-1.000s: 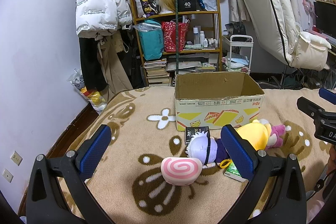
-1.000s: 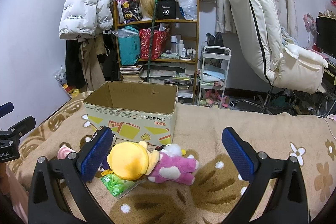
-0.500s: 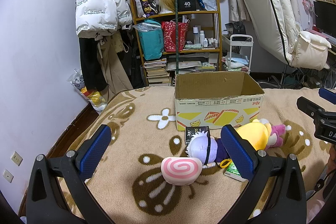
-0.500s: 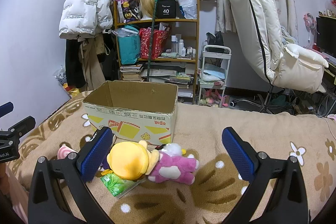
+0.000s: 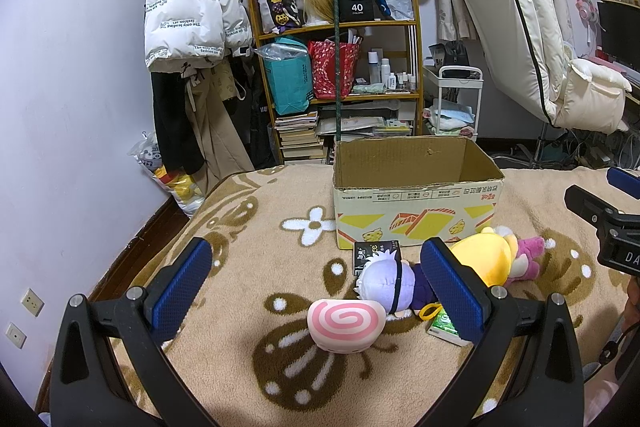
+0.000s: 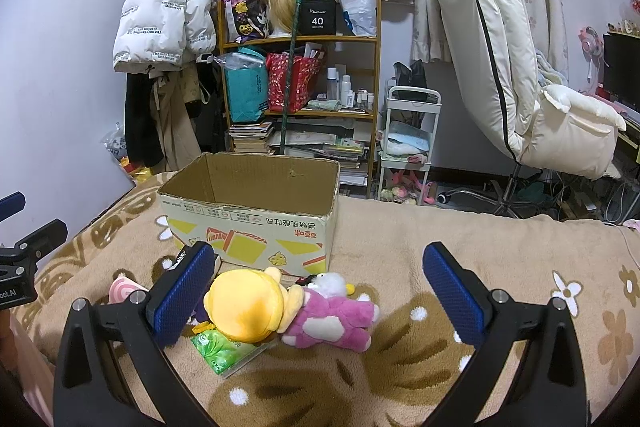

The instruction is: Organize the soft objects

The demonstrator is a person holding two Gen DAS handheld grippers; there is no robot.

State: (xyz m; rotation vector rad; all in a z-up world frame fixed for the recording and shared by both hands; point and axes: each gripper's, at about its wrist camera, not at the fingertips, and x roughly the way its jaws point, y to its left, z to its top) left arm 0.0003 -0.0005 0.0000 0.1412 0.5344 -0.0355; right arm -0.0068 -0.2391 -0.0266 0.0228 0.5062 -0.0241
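Note:
An open, empty cardboard box (image 5: 416,215) (image 6: 256,239) stands on a tan blanket. In front of it lie a pink spiral cushion (image 5: 346,323) (image 6: 122,291), a white-haired plush doll (image 5: 386,281), a yellow plush (image 5: 484,259) (image 6: 244,307) and a pink plush (image 5: 528,253) (image 6: 332,319). My left gripper (image 5: 316,291) is open and empty, hovering above the spiral cushion and the doll. My right gripper (image 6: 318,291) is open and empty, hovering above the yellow and pink plush.
A green packet (image 6: 222,347) (image 5: 444,323) and a small black box (image 5: 374,253) lie among the plush. Behind the bed stand a cluttered shelf (image 5: 340,79), hanging coats (image 5: 188,23), a white cart (image 6: 408,139) and a white chair (image 6: 520,67).

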